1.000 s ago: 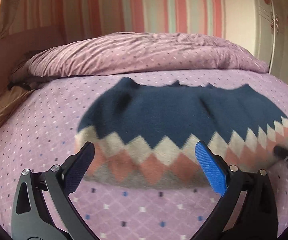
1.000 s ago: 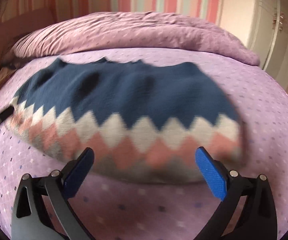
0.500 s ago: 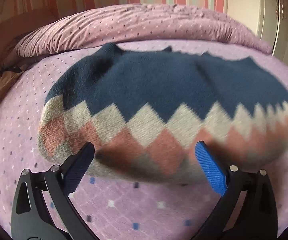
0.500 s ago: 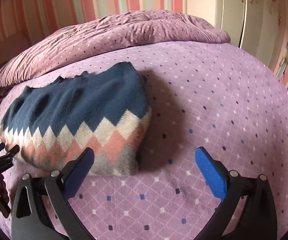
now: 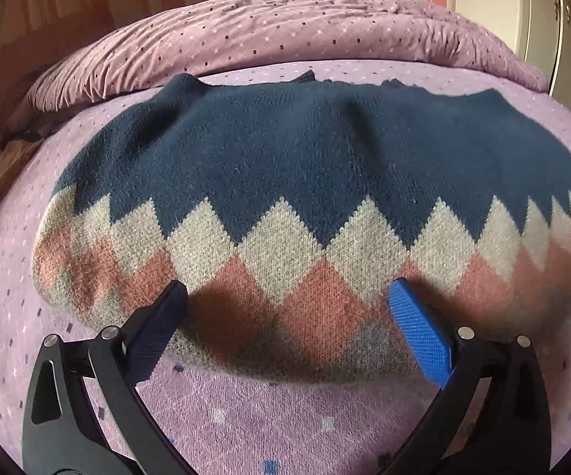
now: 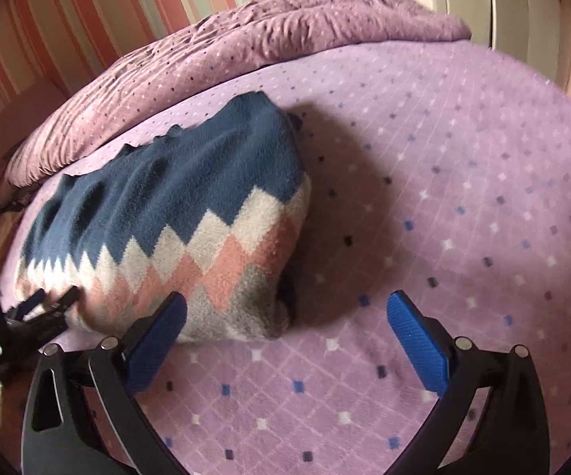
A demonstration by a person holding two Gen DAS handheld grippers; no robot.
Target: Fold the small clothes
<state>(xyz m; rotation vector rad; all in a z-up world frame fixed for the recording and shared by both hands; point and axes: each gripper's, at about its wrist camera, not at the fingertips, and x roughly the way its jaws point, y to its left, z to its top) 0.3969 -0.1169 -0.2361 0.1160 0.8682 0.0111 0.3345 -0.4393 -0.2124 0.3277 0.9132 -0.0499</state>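
A folded knit sweater (image 5: 305, 182), navy with cream, pink and grey diamonds, lies on the purple dotted bed (image 5: 245, 415). My left gripper (image 5: 285, 316) is open, its blue pads straddling the sweater's near hem just above it. In the right wrist view the sweater (image 6: 174, 213) lies to the left, and the left gripper (image 6: 48, 304) shows at its left end. My right gripper (image 6: 285, 324) is open and empty over bare bedspread, its left pad by the sweater's near right corner.
A rumpled purple duvet (image 5: 285, 35) lies along the far side of the bed (image 6: 463, 198). A striped wall (image 6: 67, 31) stands behind it and a white wardrobe (image 5: 542, 19) at the right. Brown bedding shows at the far left.
My left gripper has moved closer to the sweater's hem. My right gripper has swung right, off the sweater, and now faces the bedspread beside it. Both stayed open.
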